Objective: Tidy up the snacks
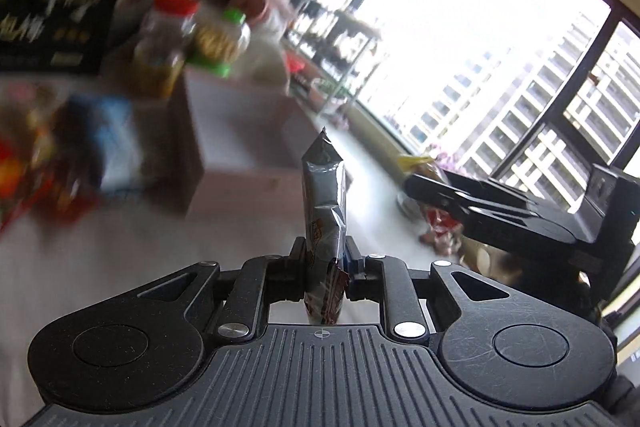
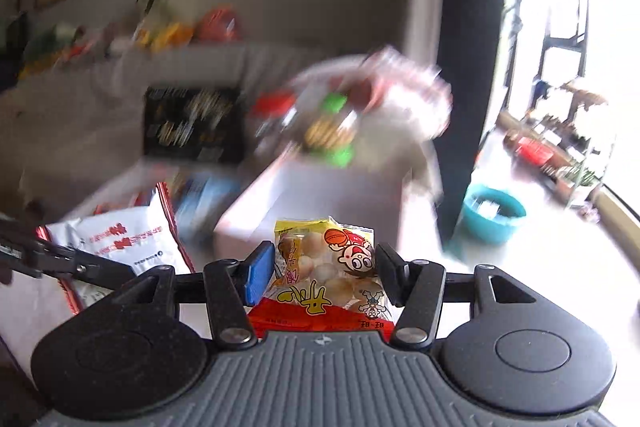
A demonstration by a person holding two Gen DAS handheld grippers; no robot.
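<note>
Silver snack packet point(image 1: 325, 203) pinched edge-on in left gripper point(image 1: 325, 259), long axis pointing forward

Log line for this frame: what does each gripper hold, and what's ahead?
left gripper: shut on dark snack packet | right gripper: holding yellow cartoon snack bag | ahead: white box, blurred jars

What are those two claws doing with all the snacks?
A person is tidying snacks with a claw in each hand. The left claw is shut on a dark snack packet, held up on edge. The right claw has a yellow-and-red cartoon snack bag between its fingers. Ahead sits a white box with jars behind it, and more packets, such as a white bag, lie beside it. The picture is blurry.
</note>
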